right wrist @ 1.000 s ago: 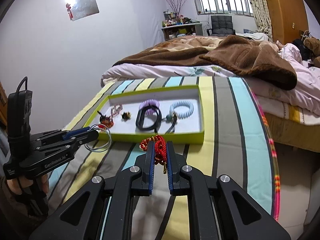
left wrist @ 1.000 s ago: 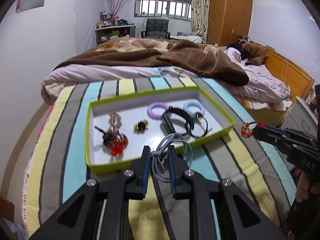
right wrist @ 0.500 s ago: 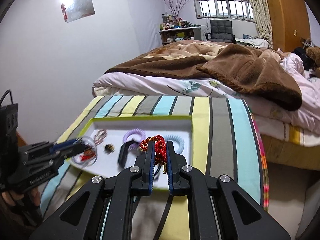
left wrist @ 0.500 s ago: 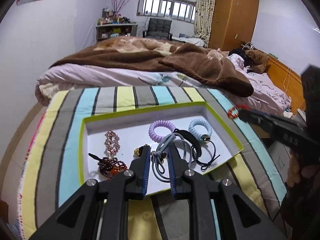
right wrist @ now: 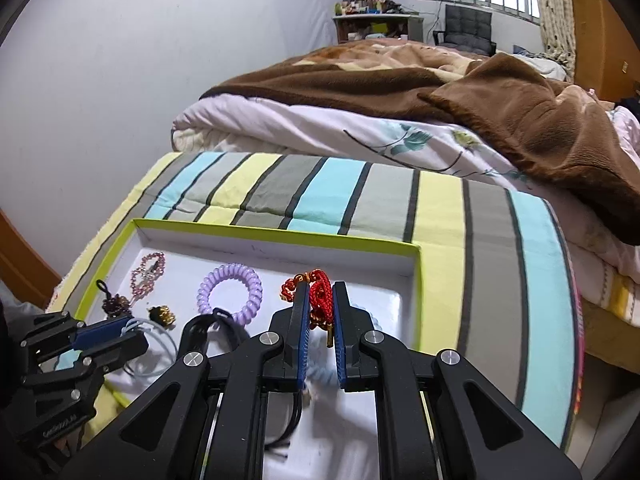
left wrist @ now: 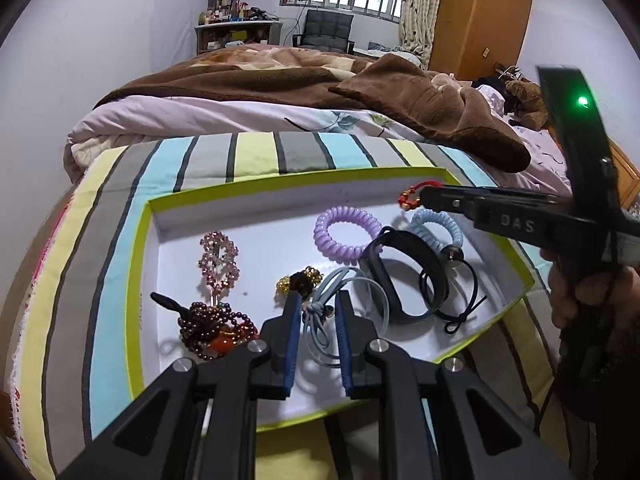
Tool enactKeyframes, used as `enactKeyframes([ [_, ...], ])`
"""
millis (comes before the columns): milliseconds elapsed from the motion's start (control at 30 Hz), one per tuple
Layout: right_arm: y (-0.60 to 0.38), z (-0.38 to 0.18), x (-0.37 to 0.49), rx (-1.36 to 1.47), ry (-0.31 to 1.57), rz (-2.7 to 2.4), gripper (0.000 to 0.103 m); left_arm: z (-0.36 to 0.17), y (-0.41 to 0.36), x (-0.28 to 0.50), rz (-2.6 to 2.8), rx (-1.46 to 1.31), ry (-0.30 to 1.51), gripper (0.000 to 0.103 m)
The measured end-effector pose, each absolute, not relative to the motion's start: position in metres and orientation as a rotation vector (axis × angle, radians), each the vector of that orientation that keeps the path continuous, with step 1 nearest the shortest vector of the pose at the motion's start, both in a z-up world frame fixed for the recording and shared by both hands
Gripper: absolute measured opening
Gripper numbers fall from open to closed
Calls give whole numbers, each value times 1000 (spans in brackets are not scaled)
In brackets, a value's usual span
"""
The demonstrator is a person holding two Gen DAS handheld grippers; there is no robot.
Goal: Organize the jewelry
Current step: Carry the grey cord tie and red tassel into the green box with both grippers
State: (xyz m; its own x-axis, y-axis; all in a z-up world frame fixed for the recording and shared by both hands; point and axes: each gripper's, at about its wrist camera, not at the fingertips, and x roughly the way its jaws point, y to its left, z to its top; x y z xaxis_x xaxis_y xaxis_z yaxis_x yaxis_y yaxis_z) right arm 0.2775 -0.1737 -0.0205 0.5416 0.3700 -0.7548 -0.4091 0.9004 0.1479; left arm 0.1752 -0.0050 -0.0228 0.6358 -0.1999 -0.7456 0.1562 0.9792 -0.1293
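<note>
A white tray with a lime rim (left wrist: 150,216) (right wrist: 416,276) lies on the striped cloth. My left gripper (left wrist: 317,300) is shut on grey-blue cord loops (left wrist: 344,292) and hangs over the tray's near middle. My right gripper (right wrist: 320,292) is shut on a red knotted cord bracelet (right wrist: 318,292) above the tray's far right part; in the left wrist view the right gripper (left wrist: 420,199) shows with the bracelet (left wrist: 408,196) at its tip. In the right wrist view the left gripper (right wrist: 124,330) sits at the lower left.
In the tray lie a purple coil tie (left wrist: 347,231), a blue coil tie (left wrist: 438,227), a black band (left wrist: 404,276), black cord loops (left wrist: 456,292), a gold charm (left wrist: 300,280), pink beads (left wrist: 218,262) and dark red beads (left wrist: 212,326). A bed with a brown blanket (left wrist: 360,92) stands behind.
Both grippers have moved in over the tray with their loads still held. The right gripper came in from the tray's right side to above its far right corner.
</note>
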Motion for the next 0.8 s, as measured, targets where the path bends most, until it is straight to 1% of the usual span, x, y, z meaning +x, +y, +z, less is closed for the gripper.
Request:
enactKeyframes([
  [167, -166, -30, 287, -68, 917, 479, 11, -26, -7, 175, -217, -65, 871, 18],
  [467, -160, -31, 288, -105, 912, 452, 11, -29, -3, 175, -219, -74, 885, 19],
  [500, -160, -31, 288, -107, 911, 452, 13, -30, -3, 175, -219, -77, 888, 20],
  [567, -160, -31, 288, -105, 908, 448, 18, -29, -3, 175, -214, -83, 888, 24],
  [600, -160, -30, 287, -104, 908, 450, 21, -28, -3, 175, -212, -82, 884, 29],
  [633, -160, -29, 286, -105, 905, 451, 26, -27, -3, 175, -212, -79, 880, 33],
  [667, -160, -29, 286, -105, 900, 450, 30, -26, -3, 174, -215, -79, 877, 33],
  [700, -160, -28, 285, -104, 896, 450, 36, -26, -3, 174, -217, -81, 876, 33],
  [733, -161, -26, 284, -97, 890, 453, 40, -25, -3, 174, -214, -82, 875, 33],
  [800, -162, -24, 282, -84, 883, 456, 40, -23, -4, 173, -207, -79, 866, 34],
])
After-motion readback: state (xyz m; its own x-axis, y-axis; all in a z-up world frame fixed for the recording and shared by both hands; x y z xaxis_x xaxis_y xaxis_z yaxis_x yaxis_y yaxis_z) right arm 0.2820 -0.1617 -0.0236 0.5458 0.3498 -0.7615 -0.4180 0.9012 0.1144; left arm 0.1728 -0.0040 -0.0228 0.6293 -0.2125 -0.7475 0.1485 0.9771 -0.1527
